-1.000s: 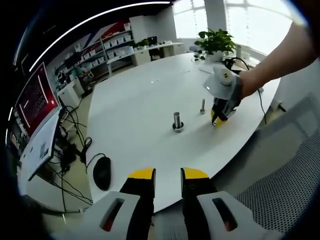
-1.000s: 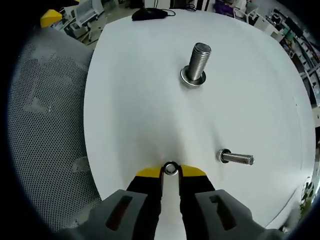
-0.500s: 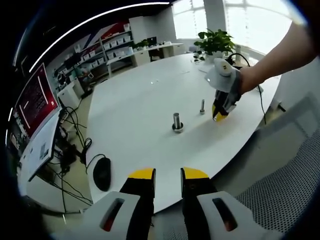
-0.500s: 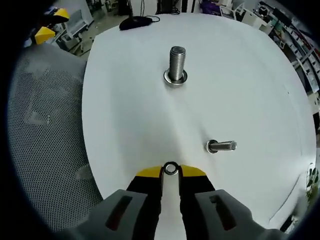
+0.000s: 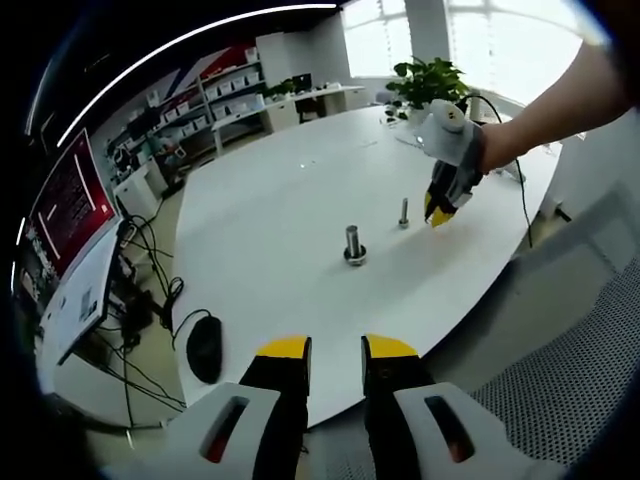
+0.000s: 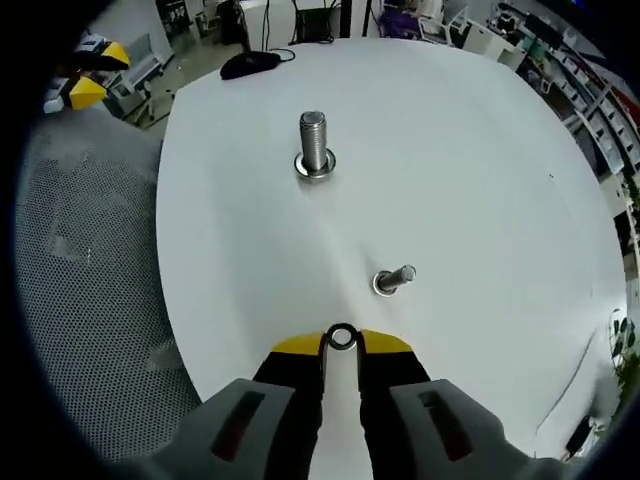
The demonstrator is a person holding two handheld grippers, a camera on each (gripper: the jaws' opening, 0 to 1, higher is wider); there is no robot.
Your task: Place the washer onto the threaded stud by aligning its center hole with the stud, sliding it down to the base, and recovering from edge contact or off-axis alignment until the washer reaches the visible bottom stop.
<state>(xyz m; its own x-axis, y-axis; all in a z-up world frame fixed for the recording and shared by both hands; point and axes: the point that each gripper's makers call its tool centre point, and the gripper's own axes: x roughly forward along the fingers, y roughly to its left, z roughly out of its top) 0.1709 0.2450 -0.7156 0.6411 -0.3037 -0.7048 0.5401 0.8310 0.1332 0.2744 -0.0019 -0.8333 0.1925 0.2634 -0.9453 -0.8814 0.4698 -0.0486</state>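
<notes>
A small steel washer (image 6: 341,338) is pinched edge-on between the yellow tips of my right gripper (image 6: 341,343), which is shut on it and held above the white table (image 6: 480,180). Just ahead stands a thin threaded stud (image 6: 393,280) on its base. A thicker bolt (image 6: 314,146) with a washer at its foot stands farther off. In the left gripper view the right gripper (image 5: 441,213) hovers just right of the thin stud (image 5: 404,213), with the thick bolt (image 5: 353,244) nearer the middle. My left gripper (image 5: 335,350) hangs off the table's near edge, jaws nearly together with nothing between them.
A black mouse (image 5: 204,346) lies near the table's left edge, also seen as a mouse (image 6: 249,63) at the far side. A perforated grey chair seat (image 6: 90,300) lies beside the table. A potted plant (image 5: 430,85) and cables sit at the far end; monitors (image 5: 70,215) stand left.
My right gripper has risen away from the table with the washer still in it; both studs look smaller and farther. The left gripper has stayed still.
</notes>
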